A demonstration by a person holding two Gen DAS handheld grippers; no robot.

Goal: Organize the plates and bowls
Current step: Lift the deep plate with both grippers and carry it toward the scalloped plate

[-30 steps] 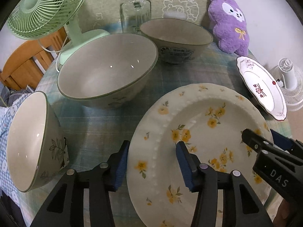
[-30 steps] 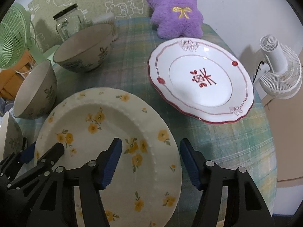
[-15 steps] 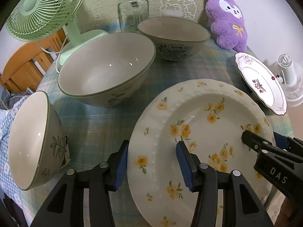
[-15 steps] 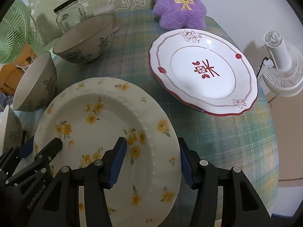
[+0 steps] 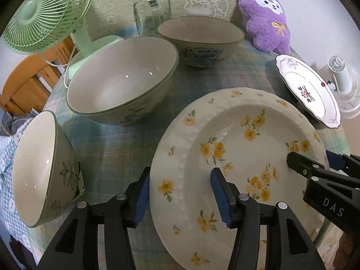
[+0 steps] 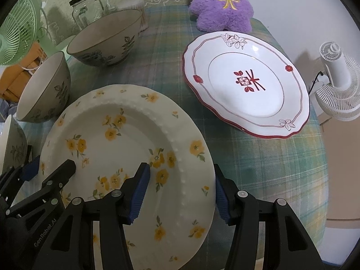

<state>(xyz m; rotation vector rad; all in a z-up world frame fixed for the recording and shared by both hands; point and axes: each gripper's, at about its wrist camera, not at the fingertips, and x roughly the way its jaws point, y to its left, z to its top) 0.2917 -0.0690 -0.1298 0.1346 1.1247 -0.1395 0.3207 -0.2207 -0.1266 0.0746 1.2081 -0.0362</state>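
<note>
A cream plate with yellow flowers (image 5: 236,135) (image 6: 126,135) lies at the near edge of the checked tablecloth. My left gripper (image 5: 180,193) (image 6: 50,167) straddles its left rim, one blue pad against the outer edge and the other in the well. At the opposite rim my right gripper (image 6: 181,189) (image 5: 312,158) clasps it the same way. A white plate with red trim (image 6: 245,83) (image 5: 308,92) sits to the right. Three leaf-patterned bowls stand left and behind: a large one (image 5: 119,78), a far one (image 5: 200,36) and a near one (image 5: 33,168).
A green fan (image 5: 45,11), a glass jar (image 5: 150,9) and a purple plush toy (image 5: 267,15) line the back of the table. A small white fan (image 6: 337,83) stands off the right edge. A wooden chair (image 5: 24,78) is at the left.
The right gripper's jaws have drawn in slightly around the plate's rim. Both views have tipped a little, so the far objects sit higher. The plate keeps its place between the grippers.
</note>
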